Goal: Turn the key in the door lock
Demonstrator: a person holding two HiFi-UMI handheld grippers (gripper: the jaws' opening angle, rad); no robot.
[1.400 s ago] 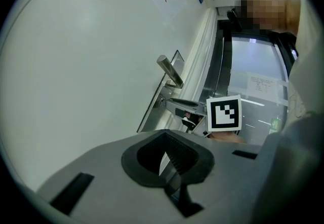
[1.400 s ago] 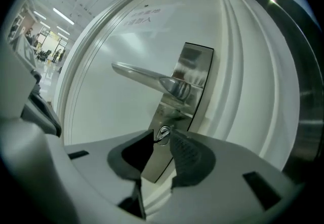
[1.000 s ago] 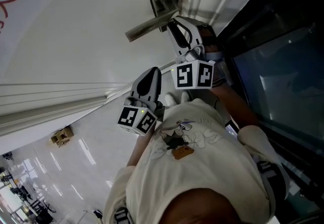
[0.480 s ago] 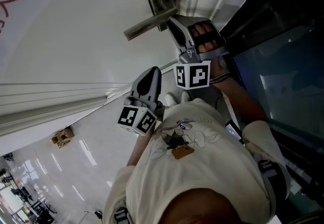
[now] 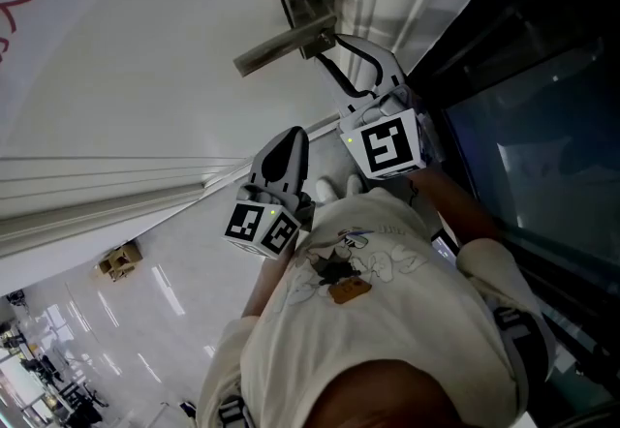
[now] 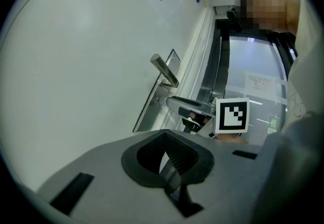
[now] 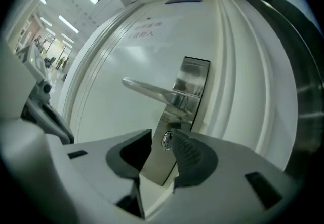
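Showing the right gripper [image 7: 160, 142] at the lock plate [image 7: 178, 116], jaws opening, with the key [image 7: 166, 140] seated in its keyhole between them. The key lies just beside the 3 o'clock pad and is seemingly unpressed.

Likely hazard: when the pads next close, they may bite the small key head off centre and slip as the gripper rolls. They could also nudge the key askew in the cylinder.

Second hazard: the lever handle [image 7: 152, 91], at 12 o'clock from the key, crowds any roll of the jaws. The door frame mouldings [image 7: 238, 81] lie at 3 o'clock, near the plate.

In the head view the left gripper [image 5: 291, 140] hangs at 7 o'clock of the right, jaws together and empty, well apart from the lock.
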